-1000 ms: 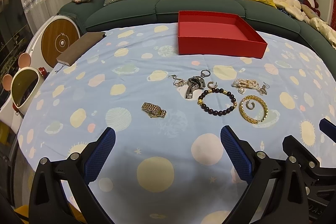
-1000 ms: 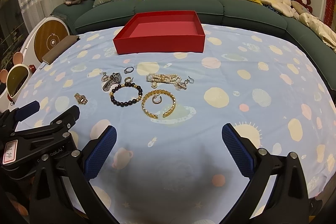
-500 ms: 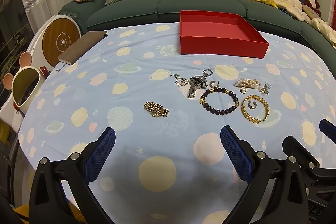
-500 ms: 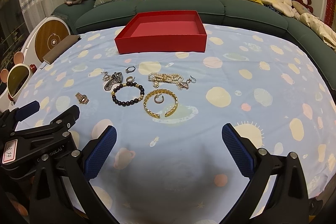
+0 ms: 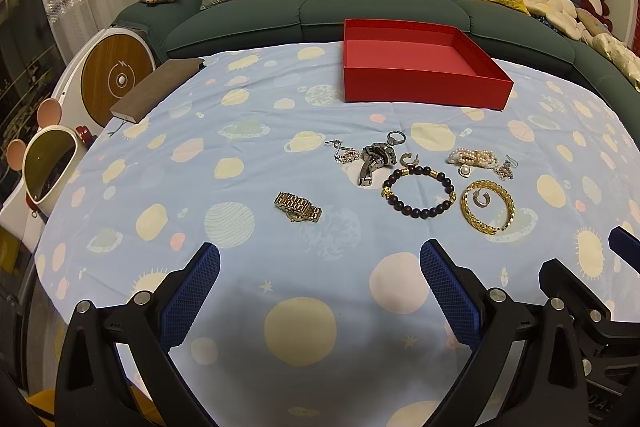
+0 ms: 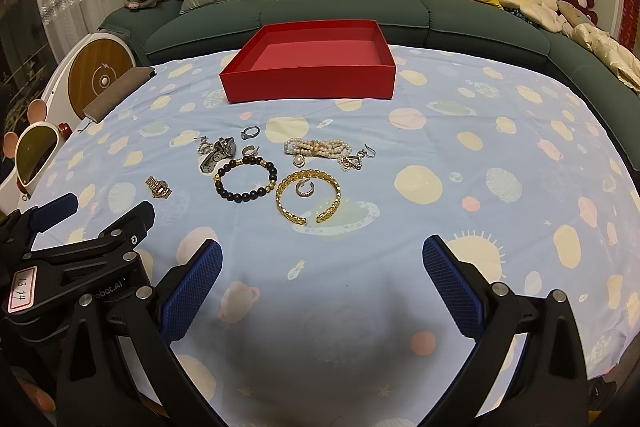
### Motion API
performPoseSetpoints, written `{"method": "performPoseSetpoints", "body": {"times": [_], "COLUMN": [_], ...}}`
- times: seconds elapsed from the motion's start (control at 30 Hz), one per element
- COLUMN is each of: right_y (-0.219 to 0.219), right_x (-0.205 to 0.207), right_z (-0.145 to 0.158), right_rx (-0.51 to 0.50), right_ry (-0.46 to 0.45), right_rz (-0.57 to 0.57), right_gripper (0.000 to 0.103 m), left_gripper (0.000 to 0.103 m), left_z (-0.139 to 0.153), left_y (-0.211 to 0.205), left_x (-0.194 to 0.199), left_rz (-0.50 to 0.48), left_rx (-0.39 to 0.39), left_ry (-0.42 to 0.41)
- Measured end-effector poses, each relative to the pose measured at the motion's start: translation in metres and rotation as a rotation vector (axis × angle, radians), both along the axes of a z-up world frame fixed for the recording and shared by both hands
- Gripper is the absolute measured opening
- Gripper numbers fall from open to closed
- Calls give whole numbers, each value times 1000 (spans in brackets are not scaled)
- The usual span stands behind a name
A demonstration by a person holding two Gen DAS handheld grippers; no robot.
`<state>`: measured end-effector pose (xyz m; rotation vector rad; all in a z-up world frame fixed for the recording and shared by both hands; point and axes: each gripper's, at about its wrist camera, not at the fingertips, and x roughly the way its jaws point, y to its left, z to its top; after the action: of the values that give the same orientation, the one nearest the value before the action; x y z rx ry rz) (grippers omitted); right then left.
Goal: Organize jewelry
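Jewelry pile (image 6: pixel 280 171) sits on tablecloth (image 6: pixel 460 155) just in front of empty red box (image 6: pixel 308 83); gold watch (image 5: pixel 298 207) lies apart. Left gripper (image 5: pixel 316 291) and right gripper (image 6: pixel 320 287) both spread wide, holding nothing.

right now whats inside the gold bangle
A small hoop earring lies on the cloth inside the gold bangle. Nothing else shows there; anything under the earring is covered.

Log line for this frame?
left gripper open | right gripper open | jewelry on tablecloth | red box empty
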<state>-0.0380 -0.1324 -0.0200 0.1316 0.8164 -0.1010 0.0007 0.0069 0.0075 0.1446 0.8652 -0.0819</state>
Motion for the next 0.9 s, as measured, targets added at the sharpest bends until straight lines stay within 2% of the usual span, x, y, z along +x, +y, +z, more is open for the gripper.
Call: {"method": "performPoseSetpoints", "body": {"times": [0.9], "right_y": [1], "right_x": [0], "right_z": [0], "right_rx": [2], "right_ry": [0], "right_rz": [1], "right_gripper": [98], "left_gripper": [98], "left_z": [-4], "left_y": [6], "left_x": [0], "left_rz": [5], "left_rx": [2], "left_ry": [0]}}
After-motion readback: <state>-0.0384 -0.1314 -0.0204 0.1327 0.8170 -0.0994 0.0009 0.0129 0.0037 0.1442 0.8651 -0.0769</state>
